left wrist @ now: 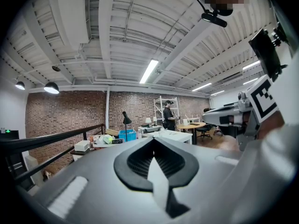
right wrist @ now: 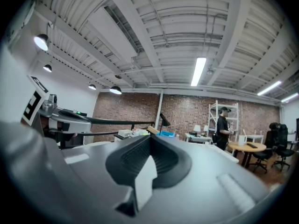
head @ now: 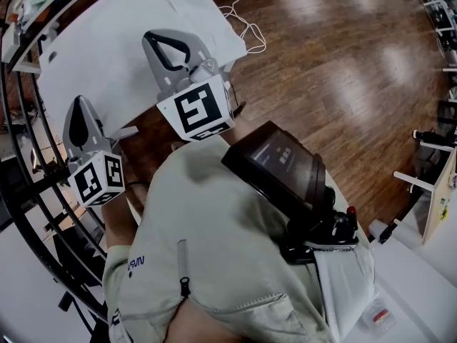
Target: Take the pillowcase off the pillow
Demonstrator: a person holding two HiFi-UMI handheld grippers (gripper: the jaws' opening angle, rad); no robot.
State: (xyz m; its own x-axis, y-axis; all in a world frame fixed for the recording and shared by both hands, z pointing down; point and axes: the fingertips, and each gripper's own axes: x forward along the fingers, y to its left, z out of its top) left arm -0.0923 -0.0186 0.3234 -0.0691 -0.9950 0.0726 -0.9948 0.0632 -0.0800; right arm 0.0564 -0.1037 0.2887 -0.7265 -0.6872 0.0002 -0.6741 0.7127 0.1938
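Left gripper [head: 83,114] and right gripper [head: 168,46]: fingers pressed together, nothing held, both up at my chest. The white pillow [head: 107,56] lies ahead (soft, light, floppy, I'd guess). I'd pinch loose cloth at its open end.

Seen from above, the person's torso [head: 235,263] fills the lower middle, with the left gripper [head: 82,109] held out at its left and the right gripper [head: 170,43] just to the right of that and farther forward, the two apart. Ahead of both grippers lies a broad flat surface [head: 107,41], with a cable [head: 246,23] on the floor [head: 343,70] just off its far right corner. A railing [head: 36,186] runs down the left edge, outside the left gripper, and tables [head: 421,284] stand at the lower right
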